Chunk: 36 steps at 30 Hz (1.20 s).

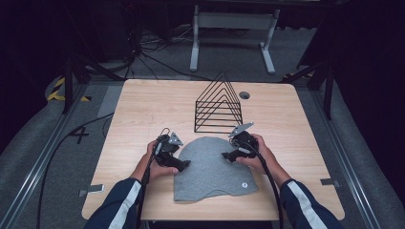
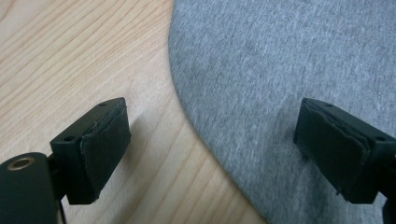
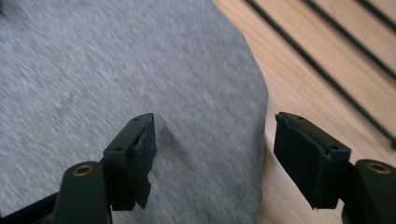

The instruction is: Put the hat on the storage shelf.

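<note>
A grey hat [image 1: 210,167] lies flat at the table's [image 1: 143,109] near middle. The left hand-held gripper [image 1: 184,163] straddles its nine-o'clock edge, jaws apart; the right hand-held gripper [image 1: 226,155] straddles its three-o'clock edge, likewise gaping. A rack [image 1: 218,106] stands at twelve.

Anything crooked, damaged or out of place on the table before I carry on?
Nothing stands out. The grey beanie lies flat on the wooden table, no tears visible. The black wire rack stands upright behind it. Both tools are open, one straddling each side edge of the beanie.
</note>
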Motion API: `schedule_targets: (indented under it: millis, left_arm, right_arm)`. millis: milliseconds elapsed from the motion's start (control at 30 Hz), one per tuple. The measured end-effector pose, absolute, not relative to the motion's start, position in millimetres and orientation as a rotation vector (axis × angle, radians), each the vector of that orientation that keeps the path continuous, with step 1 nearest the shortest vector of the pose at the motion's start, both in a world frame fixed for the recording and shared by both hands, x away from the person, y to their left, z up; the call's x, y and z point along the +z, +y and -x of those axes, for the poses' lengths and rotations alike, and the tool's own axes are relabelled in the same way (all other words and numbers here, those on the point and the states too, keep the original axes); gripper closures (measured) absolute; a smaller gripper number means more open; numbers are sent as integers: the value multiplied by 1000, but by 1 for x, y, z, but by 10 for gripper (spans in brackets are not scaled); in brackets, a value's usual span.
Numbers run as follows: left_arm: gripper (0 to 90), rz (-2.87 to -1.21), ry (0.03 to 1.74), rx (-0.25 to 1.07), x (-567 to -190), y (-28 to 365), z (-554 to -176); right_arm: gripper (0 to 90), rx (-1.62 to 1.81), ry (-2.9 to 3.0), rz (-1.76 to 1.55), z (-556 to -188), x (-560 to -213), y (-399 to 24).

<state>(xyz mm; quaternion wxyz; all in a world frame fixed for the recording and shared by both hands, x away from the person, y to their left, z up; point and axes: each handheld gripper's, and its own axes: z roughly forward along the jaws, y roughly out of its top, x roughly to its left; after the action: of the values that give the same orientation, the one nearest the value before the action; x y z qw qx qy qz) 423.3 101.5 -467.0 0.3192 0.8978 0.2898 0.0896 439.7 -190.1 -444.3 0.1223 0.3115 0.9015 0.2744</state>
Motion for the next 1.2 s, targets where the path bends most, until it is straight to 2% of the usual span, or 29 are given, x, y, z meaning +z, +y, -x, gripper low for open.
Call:
schedule_targets:
  millis: [67,200,233,367,500,600,800,900,967,1033,1100,1200]
  left_arm:
    - [106,-2373,764,219,-466,99,-425]
    - [106,-2374,743,219,-466,97,-428]
    - [105,-2370,740,222,-467,96,-429]
    - [106,-2367,744,221,-467,96,-428]
    - [132,-2370,757,217,-465,91,-426]
    - [176,-2382,745,218,-463,86,-422]
    - [438,-2376,708,198,-459,79,-422]
    - [578,-2367,703,185,-458,76,-426]
    - [716,-2363,685,170,-458,76,-428]
    - [791,-2392,661,176,-456,74,-430]
    - [839,-2398,647,191,-452,73,-429]
    - [854,-2386,596,234,-438,71,-425]
  right_arm:
    - [238,859,2623,-902,-442,-443,-188]
    - [220,881,2638,-904,-447,-450,-186]
    - [192,853,2641,-906,-449,-454,-185]
    - [197,873,2634,-914,-447,-455,-189]
    - [297,859,2627,-931,-439,-453,-189]
    - [461,858,2640,-926,-432,-450,-190]
    - [729,892,2653,-976,-430,-448,-197]
    - [809,924,2667,-995,-432,-448,-202]
    - [830,915,2665,-986,-432,-448,-204]
    - [835,916,2656,-975,-431,-446,-205]
    - [838,928,2642,-965,-430,-443,-206]
    - [841,959,2601,-946,-425,-432,-210]
